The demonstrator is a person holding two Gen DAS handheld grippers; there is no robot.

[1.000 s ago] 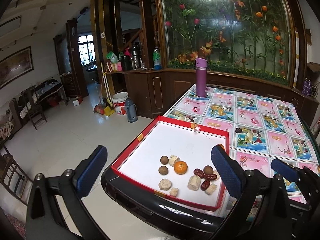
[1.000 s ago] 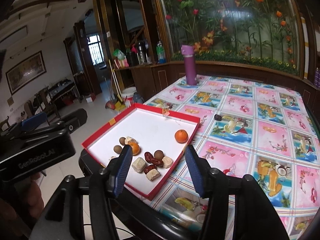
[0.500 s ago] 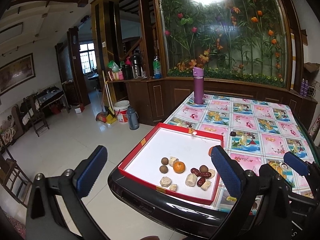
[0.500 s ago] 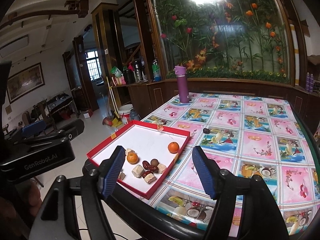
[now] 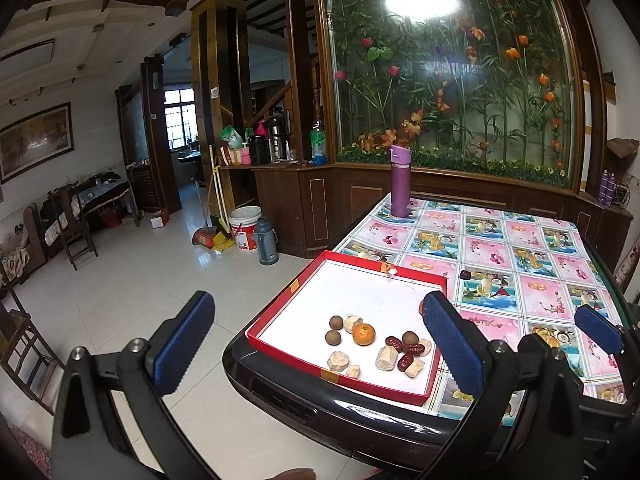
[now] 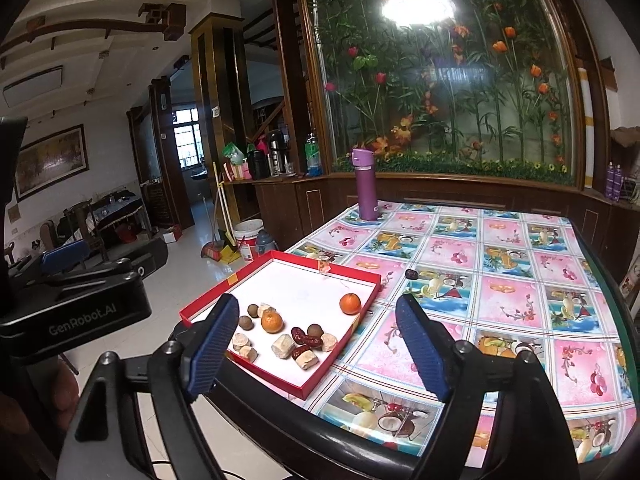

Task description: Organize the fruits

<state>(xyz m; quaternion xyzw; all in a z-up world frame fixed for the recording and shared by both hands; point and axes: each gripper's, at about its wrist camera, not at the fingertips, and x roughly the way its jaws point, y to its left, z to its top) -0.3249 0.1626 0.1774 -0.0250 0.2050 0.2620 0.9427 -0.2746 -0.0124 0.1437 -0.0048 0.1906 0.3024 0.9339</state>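
A red tray (image 5: 280, 309) (image 6: 276, 258) with a white floor lies at the table's near left corner. In it lie an orange (image 5: 363, 333) (image 6: 272, 321), brown longans (image 5: 335, 323), red dates (image 5: 411, 348) (image 6: 306, 340) and several pale beige chunks (image 5: 338, 361). A second orange (image 6: 350, 303) sits by the tray's right wall. A dark date (image 5: 465, 274) (image 6: 411, 274) lies loose on the tablecloth. My left gripper (image 5: 316, 344) is open and empty, held back from the table edge. My right gripper (image 6: 318, 350) is open and empty, also back from the edge.
A purple bottle (image 5: 399, 182) (image 6: 367, 186) stands at the table's far left. The table (image 5: 520, 240) has a fruit-print cloth and a dark rim. A bucket (image 5: 247, 232) and brooms stand on the tiled floor to the left.
Both grippers have pulled back and up from the tray, so tray and table look smaller and farther. The right gripper's jaws have opened wider. The fruits have not moved.
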